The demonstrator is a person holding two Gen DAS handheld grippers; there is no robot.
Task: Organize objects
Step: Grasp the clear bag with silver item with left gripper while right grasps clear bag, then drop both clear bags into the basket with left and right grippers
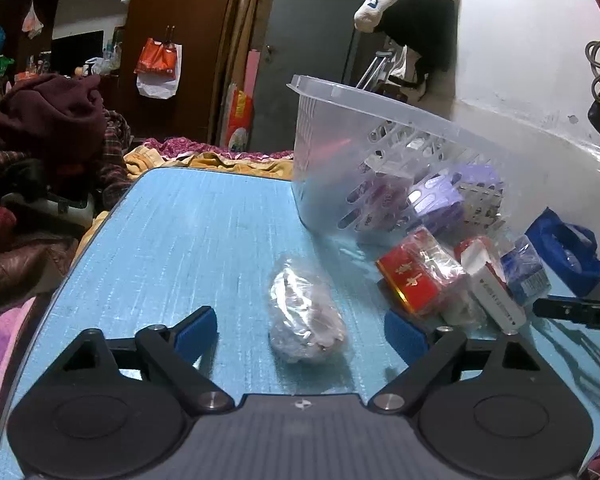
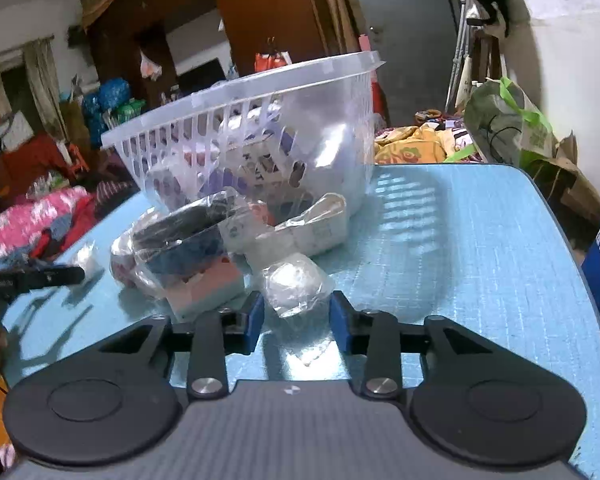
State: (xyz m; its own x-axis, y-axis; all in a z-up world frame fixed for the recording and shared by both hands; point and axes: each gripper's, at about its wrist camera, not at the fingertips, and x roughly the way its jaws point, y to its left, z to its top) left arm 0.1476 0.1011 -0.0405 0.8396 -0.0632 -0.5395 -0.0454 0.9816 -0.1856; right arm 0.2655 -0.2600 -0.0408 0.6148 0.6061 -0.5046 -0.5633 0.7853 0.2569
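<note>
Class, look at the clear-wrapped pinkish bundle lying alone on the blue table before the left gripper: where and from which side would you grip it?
Probably across the narrow middle of the clear-wrapped pinkish bundle, approaching from its near end: it lies lengthwise between the left gripper's open fingers.

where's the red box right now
In the left wrist view the red box lies on the blue table, right of the clear-wrapped bundle and just in front of the basket.
</note>
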